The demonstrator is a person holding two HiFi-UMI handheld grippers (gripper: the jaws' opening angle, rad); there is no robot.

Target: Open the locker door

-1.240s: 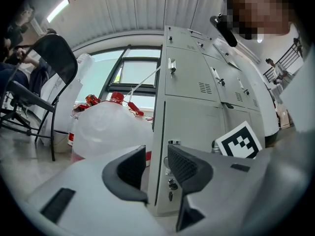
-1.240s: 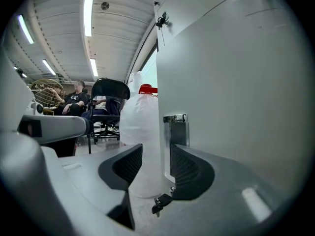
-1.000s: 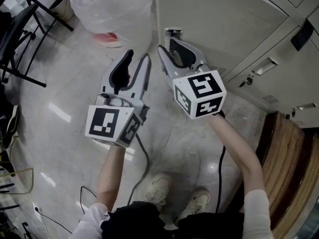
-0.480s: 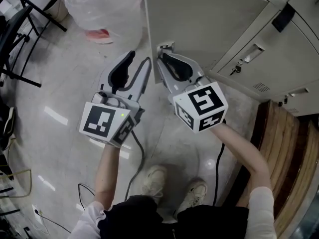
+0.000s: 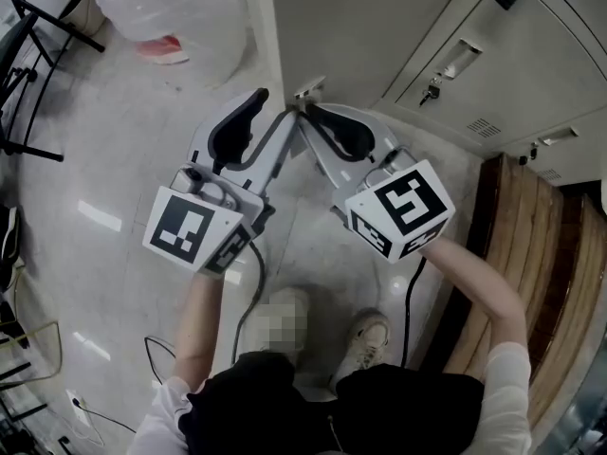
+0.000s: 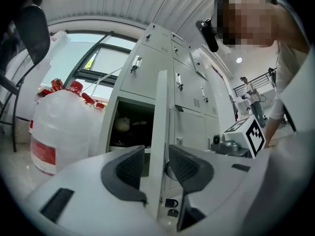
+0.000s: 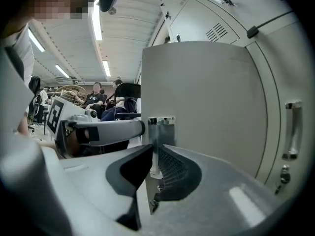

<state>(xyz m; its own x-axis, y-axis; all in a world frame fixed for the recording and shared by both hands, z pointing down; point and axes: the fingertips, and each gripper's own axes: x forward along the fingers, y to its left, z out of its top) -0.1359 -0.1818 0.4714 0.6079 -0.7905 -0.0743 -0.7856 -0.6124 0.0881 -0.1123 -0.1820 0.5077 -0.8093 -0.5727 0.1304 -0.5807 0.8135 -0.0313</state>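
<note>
The grey locker door (image 5: pixel 360 36) stands swung out from the lockers. A small metal latch plate (image 5: pixel 308 90) sits on its free edge. My right gripper (image 5: pixel 305 112) is shut on that plate (image 7: pixel 160 127); its jaws have just been closing with the plate between them (image 7: pixel 154 163). My left gripper (image 5: pixel 272 110) is close beside it at the same door edge, open. In the left gripper view the door's edge (image 6: pixel 160 132) shows between the spread jaws (image 6: pixel 156 166), with no pad pressing on it. Behind the door the locker's dark inside (image 6: pixel 130 127) shows.
More shut lockers (image 5: pixel 531 74) stand to the right, one with a key (image 5: pixel 432 91) in its lock. A big clear plastic bag (image 5: pixel 171 8) of bottles lies on the floor at the left. Black chair legs (image 5: pixel 38 64), a wooden panel (image 5: pixel 541 254) and the person's feet (image 5: pixel 375 339) are nearby.
The door has swung further out, its edge now further left in the head view. The right jaws closed on the latch plate. Both grippers moved along with the door edge.
</note>
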